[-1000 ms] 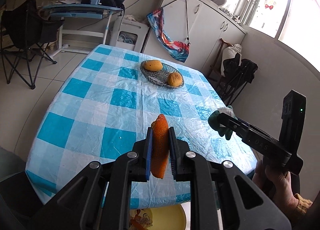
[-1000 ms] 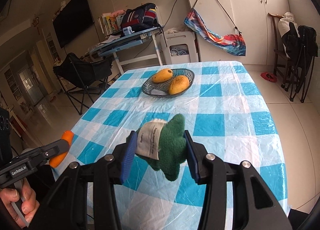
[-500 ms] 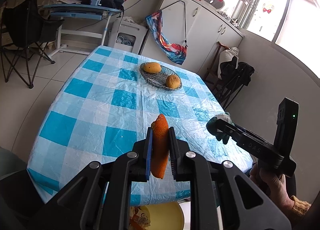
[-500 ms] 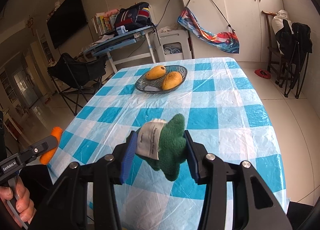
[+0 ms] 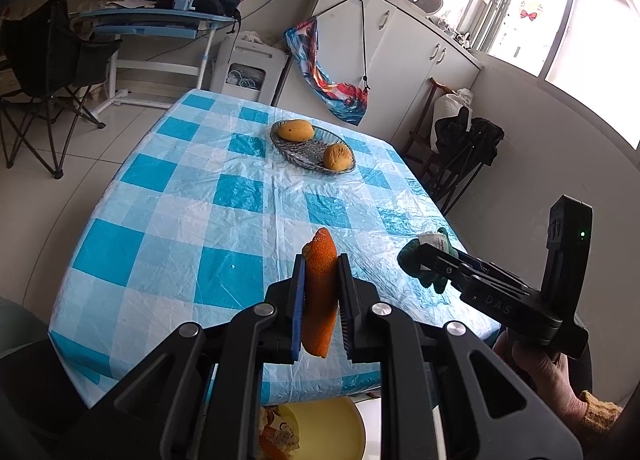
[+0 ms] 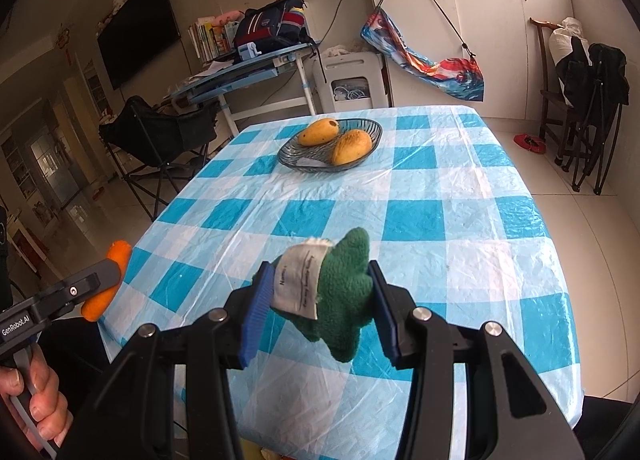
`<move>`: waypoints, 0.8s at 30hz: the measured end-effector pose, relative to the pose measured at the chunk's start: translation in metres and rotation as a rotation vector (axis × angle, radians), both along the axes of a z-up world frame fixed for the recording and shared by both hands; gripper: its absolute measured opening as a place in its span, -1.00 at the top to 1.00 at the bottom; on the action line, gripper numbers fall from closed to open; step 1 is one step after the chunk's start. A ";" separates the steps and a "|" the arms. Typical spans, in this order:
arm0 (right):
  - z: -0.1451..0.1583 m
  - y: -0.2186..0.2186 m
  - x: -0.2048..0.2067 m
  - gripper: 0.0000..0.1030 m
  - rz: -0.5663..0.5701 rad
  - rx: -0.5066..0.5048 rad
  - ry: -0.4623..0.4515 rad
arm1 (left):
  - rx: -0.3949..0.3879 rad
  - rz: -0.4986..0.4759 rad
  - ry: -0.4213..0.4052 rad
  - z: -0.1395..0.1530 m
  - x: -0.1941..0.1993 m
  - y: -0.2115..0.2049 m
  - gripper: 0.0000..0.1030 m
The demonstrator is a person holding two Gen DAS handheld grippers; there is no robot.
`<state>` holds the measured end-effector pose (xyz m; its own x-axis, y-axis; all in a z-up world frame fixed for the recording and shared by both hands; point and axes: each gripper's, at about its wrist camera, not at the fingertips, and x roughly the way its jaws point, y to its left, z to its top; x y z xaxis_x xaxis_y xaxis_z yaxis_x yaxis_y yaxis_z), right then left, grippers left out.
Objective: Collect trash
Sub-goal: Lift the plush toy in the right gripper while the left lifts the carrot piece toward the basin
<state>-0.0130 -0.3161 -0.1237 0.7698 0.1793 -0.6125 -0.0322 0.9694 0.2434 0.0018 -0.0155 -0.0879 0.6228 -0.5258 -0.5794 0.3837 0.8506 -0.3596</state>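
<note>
My left gripper is shut on a long piece of orange peel, held upright above the near edge of the checked table. My right gripper is shut on a green plush scrap with a white label, also over the table's near edge. In the left wrist view that green scrap shows at the right, with the hand holding the right gripper below it. The orange peel shows at the far left of the right wrist view. Below the table edge sits a yellow bin with peel scraps inside.
A glass bowl with two mangoes stands at the table's far side. A black folding chair and a blue desk are to the left, white cabinets behind, and dark folded chairs to the right.
Both grippers have drawn back a little toward the near table edge, still gripping the peel and the green scrap. The yellow bin shows more below the table.
</note>
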 end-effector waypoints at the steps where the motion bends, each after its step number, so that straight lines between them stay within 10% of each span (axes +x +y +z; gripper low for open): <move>1: 0.000 0.001 0.000 0.09 0.002 -0.002 0.001 | 0.001 0.001 -0.002 0.000 0.000 0.000 0.72; 24: 0.002 0.001 -0.007 0.09 -0.001 0.006 -0.006 | -0.004 -0.001 0.003 -0.003 -0.003 0.000 0.71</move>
